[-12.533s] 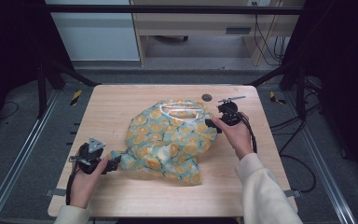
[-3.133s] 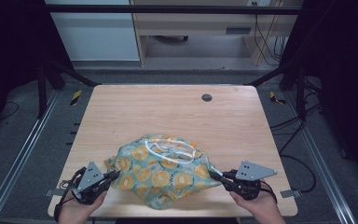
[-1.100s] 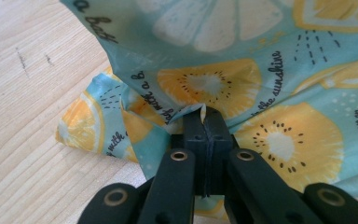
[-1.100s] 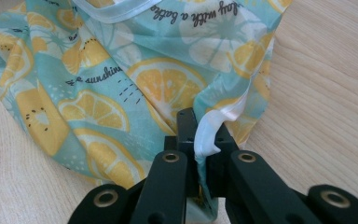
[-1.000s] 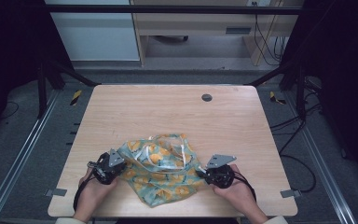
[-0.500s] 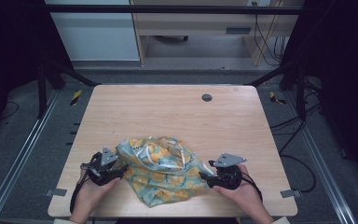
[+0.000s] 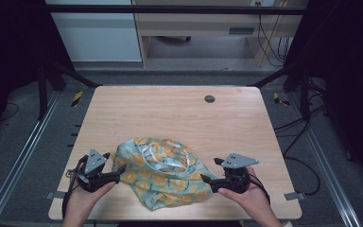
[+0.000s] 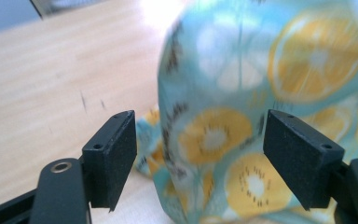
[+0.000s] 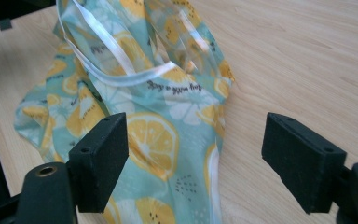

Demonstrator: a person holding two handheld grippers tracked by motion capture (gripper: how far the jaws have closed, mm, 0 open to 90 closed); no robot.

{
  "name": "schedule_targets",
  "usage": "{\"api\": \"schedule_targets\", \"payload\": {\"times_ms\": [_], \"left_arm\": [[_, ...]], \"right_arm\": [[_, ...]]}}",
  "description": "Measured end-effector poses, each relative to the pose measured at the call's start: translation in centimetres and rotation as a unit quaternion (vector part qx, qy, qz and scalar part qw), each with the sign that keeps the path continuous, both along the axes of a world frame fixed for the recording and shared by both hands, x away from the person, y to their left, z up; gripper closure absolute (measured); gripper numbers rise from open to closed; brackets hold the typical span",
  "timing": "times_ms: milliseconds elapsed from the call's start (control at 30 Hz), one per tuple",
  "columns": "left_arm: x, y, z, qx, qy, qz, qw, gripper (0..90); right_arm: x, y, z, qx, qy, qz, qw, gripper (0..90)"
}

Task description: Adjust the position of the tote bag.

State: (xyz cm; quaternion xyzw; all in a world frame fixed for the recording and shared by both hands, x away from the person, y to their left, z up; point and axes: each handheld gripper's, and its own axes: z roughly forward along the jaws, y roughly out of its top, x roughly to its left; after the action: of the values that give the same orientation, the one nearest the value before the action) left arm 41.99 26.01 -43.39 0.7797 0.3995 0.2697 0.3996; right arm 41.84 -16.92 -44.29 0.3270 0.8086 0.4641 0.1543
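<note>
**A:** Where's the bag [image 7: 163,172] sat rn?

**B:** It's crumpled near the front edge of the table [image 7: 170,109], roughly mid-width, a bit toward the front-left corner. Teal fabric w/ orange slices printed on it, white handles [image 7: 163,158] lying on top. A small dark disc [image 7: 209,99] is seen further back, well apart from it.

**A:** And the tongs, anything gripped?

**B:** Nope. The left gripper [image 7: 116,171] is held just beside the bag's left edge, jaws spread wide. They've just been opening; in the left gripper view the fabric [image 8: 223,121] is seen bulging between the pads [image 8: 114,154] but isn't pressed by either, afaict.

**A:** Right side?

**B:** Same deal. The right gripper [image 7: 205,179] is held at the bag's right edge, jaws wide, also just been opening. In the right gripper view the bag [image 9: 149,126] is seen lying under and past the left-hand pad [image 9: 102,156], w/ bare wood at the other one. Nothing pinched.
</note>
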Motion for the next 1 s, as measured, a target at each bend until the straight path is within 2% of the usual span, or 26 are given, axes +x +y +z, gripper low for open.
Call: {"api": "schedule_targets", "payload": {"times_ms": [100,233,300,400,500,567,600,700,867,1000], "left_arm": [[0.3,-0.2,1.3,-0.004,-0.003,-0.007,1.0000,26.2],[1.3,-1.5,3.5,0.008,-0.007,-0.021,0.9997,26.3],[2.0,-2.6,4.8,0.017,-0.008,-0.033,0.9993,26.3],[3.3,-4.7,6.4,0.042,-0.010,-0.049,0.9979,26.3],[4.7,-6.3,7.1,0.044,-0.006,-0.057,0.9974,26.6],[5.7,-7.3,7.1,0.050,-0.006,-0.064,0.9967,27.0],[6.1,-7.7,6.9,0.051,0.007,-0.063,0.9967,26.8],[6.9,-8.3,6.0,0.062,0.025,-0.066,0.9956,26.7],[6.8,-8.1,4.3,0.082,0.047,-0.068,0.9932,27.9],[6.7,-7.4,3.3,0.079,0.065,-0.063,0.9928,32.7]], "right_arm": [[0.5,0.2,0.6,0.004,0.003,0.003,1.0000,28.3],[1.9,0.8,2.0,0.003,0.001,-0.007,1.0000,36.8],[2.6,1.3,2.7,0.000,-0.002,-0.009,1.0000,40.1],[3.9,2.5,3.6,-0.007,0.001,-0.008,0.9999,43.2],[5.1,3.8,3.6,-0.007,0.015,-0.008,0.9998,44.2],[5.9,4.5,3.2,-0.012,0.025,-0.015,0.9995,43.4],[6.2,4.8,2.9,-0.015,0.037,-0.018,0.9990,42.3],[6.6,5.3,1.9,-0.015,0.060,-0.022,0.9978,38.0],[6.0,5.2,0.3,-0.018,0.082,-0.010,0.9965,31.9],[5.6,4.9,-0.8,-0.022,0.097,-0.009,0.9950,29.9]]}}
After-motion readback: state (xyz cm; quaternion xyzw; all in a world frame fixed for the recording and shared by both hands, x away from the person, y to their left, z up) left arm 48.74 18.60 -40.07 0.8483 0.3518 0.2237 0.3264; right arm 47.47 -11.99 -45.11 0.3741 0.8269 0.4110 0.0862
